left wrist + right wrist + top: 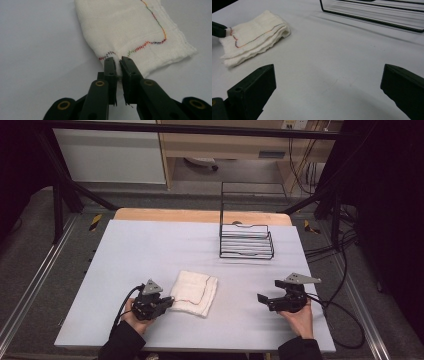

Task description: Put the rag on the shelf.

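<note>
— What is sitting on the table, counted out?

— One folded white cloth with a wavy line of coloured stitching, and one black wire rack. Two grippers, one in each hand. The cloth is lying near the table's near edge, a little left of its middle; the rack is standing toward the far edge, right of the middle, well apart from the cloth.

— What is the left gripper doing?

— Its jaws are pinching the cloth's near-left corner. In the left gripper view the left gripper is showing only a thin gap between the pads, with the corner's fabric pressed into it (right where the stitching begins).

— And the right one?

— The right gripper is hovering over bare table near the near edge, right of the cloth and clear of it. In its own view the right gripper is holding its jaws spread wide, nothing between them, and it is touching neither the cloth nor the rack.
</note>
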`<action>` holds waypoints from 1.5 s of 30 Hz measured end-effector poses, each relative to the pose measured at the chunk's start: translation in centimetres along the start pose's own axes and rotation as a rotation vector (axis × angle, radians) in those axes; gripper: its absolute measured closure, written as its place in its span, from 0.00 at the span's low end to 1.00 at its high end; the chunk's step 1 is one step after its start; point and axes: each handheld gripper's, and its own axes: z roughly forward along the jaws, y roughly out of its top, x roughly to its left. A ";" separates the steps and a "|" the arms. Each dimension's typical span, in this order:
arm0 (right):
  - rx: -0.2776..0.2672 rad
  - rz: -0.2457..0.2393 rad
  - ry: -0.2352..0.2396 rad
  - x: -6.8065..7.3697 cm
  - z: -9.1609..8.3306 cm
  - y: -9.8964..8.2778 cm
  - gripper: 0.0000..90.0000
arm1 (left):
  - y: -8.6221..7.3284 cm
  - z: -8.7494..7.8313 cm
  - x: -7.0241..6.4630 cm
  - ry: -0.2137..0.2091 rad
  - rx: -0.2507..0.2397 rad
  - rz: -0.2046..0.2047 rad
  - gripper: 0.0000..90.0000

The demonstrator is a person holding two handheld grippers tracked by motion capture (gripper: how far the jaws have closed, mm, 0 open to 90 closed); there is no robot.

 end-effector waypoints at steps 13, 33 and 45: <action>0.004 -0.001 -0.002 0.0 0.1 0.0 0.01 | -0.9 -0.6 -0.6 0.017 -0.005 0.013 0.88; 0.003 -0.001 0.004 0.0 0.2 0.0 0.01 | 0.9 -1.3 2.3 -0.061 -0.038 0.015 0.32; 0.005 -0.004 0.000 0.0 0.2 0.0 0.01 | 3.0 -1.1 4.0 -0.029 -0.060 0.024 0.14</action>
